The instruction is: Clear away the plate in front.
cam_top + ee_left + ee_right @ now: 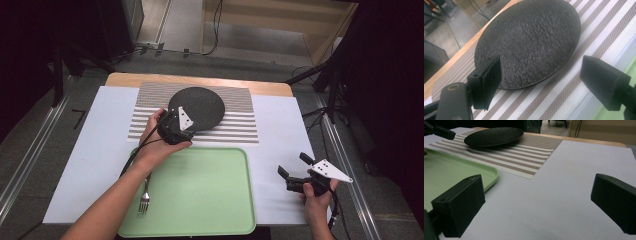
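Black and rough-grained, the plate (196, 107) lies on the striped placemat (235, 125) in the upper middle of the high view, a little left of the mat's centre. The left gripper (175, 127) sits at the plate's lower left edge in that view, held in the person's left hand (157, 145). In the left gripper view the plate (529, 42) fills the upper centre of the frame, and the two fingers stand wide apart below it: the left finger (486, 83) overlaps the plate's near rim at lower left, while the right finger (602, 83) is at lower right over the mat's stripes (564, 100), clear of the plate. The plate's near edge lies between the two fingers, nothing clamped; whether the left finger touches the rim cannot be told.

The right gripper (295, 172) hovers at the lower right of the high view over the white sheet (280, 135) covering the desk, just beside the right edge of the green tray (205, 195). Its fingers are also spread wide, holding nothing; in the right gripper view the left finger (459, 205) and right finger (615, 201) frame bare white sheet, with the plate (494, 136) far off at upper left.

A fork (144, 200) lies on the tray's lower left part.
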Tool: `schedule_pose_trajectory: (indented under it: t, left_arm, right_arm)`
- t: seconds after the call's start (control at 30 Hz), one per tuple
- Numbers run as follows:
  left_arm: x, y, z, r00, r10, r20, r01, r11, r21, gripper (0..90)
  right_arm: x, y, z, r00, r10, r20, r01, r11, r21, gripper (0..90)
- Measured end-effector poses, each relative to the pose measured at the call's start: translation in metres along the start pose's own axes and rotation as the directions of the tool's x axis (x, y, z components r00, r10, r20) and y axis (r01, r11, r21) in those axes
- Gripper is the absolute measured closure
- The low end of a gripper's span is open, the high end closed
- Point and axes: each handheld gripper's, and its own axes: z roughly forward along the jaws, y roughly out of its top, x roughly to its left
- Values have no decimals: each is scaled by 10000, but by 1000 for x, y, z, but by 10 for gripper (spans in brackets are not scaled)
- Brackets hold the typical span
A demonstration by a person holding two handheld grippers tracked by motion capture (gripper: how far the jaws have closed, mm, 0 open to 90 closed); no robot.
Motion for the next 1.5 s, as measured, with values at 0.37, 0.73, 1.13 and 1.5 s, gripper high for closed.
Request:
schedule_pose_trajectory:
  t: [0.37, 0.73, 1.13, 1.5]
  left_arm:
    - [-11, 5, 12, 9971, 724, -242, -714, 9967, 378, 218]
    - [-18, 6, 25, 9909, 1287, -384, -1261, 9900, 631, 272]
    - [-27, 2, 39, 9727, 2184, -785, -2084, 9709, 1183, 354]
    - [-30, 0, 47, 9588, 2672, -970, -2517, 9566, 1472, 456]
  right_arm:
    - [0, 0, 0, 10000, -17, -2, 17, 10000, -16, 0]
    - [-1, 0, 0, 10000, 1, -7, -1, 10000, -42, 0]
    - [-1, 0, 0, 10000, 37, -11, -37, 10000, -25, 0]
    - [-1, 0, 1, 10000, 39, -6, -39, 10000, -36, 0]
